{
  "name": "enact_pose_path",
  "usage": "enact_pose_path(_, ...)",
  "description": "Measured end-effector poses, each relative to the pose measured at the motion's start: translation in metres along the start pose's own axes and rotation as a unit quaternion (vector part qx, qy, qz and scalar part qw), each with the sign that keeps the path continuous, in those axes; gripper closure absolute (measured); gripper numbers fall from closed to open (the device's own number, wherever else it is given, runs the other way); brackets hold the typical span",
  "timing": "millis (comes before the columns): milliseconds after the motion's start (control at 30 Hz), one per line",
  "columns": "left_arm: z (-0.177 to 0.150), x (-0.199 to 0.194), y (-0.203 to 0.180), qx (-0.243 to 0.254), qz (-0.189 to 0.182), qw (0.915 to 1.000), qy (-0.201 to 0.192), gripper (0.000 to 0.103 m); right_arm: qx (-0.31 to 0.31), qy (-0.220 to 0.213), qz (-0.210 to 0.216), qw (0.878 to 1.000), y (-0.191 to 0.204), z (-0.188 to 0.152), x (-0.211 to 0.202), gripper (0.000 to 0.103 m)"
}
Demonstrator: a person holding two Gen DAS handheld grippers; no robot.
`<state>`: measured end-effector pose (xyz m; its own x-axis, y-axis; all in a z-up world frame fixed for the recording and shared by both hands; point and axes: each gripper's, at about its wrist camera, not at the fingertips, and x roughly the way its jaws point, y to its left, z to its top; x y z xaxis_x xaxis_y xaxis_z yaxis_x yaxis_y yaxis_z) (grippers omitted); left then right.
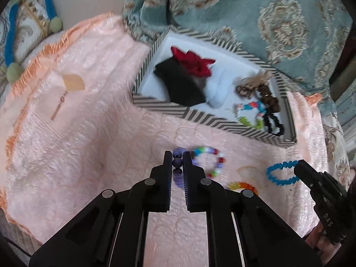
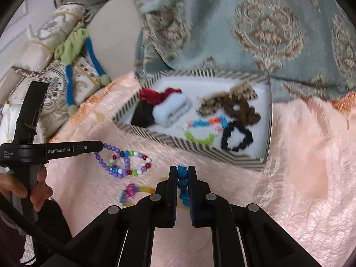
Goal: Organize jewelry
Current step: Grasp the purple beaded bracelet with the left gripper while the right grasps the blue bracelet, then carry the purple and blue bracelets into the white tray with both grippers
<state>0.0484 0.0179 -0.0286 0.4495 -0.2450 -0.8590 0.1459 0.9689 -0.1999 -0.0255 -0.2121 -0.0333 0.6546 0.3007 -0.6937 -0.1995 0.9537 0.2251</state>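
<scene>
Left wrist view: left gripper [image 1: 177,155] clamped on the purple bead bracelet [image 1: 177,162], beads pinched between the fingertips, just above the pink quilt [image 1: 89,133]. Right wrist view: right gripper [image 2: 182,169] closed on the blue bead bracelet [image 2: 183,179], same pinch. Multicolour bead bracelet [image 2: 133,163] lies on the quilt overlapping the purple one; a blurred yellow-pink bracelet [image 2: 133,192] sits nearer. Striped box [image 2: 195,146] at the quilt's far edge holds scrunchies and two more bracelets.
</scene>
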Motion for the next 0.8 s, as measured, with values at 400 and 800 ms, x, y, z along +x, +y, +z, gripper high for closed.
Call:
enact_pose_path(400,0.005,-0.059,-0.016,0.027,-0.015,0.9983,-0.049,0.095,-0.024,-0.037,0.016,0.999,0.023,0.015,-0.042,0.095)
enact_pose_path(800,0.007,-0.069,-0.034,0.050,0.002,0.9968,-0.063,0.095,-0.039,-0.051,0.016,0.998,0.029,0.029,-0.057,0.095)
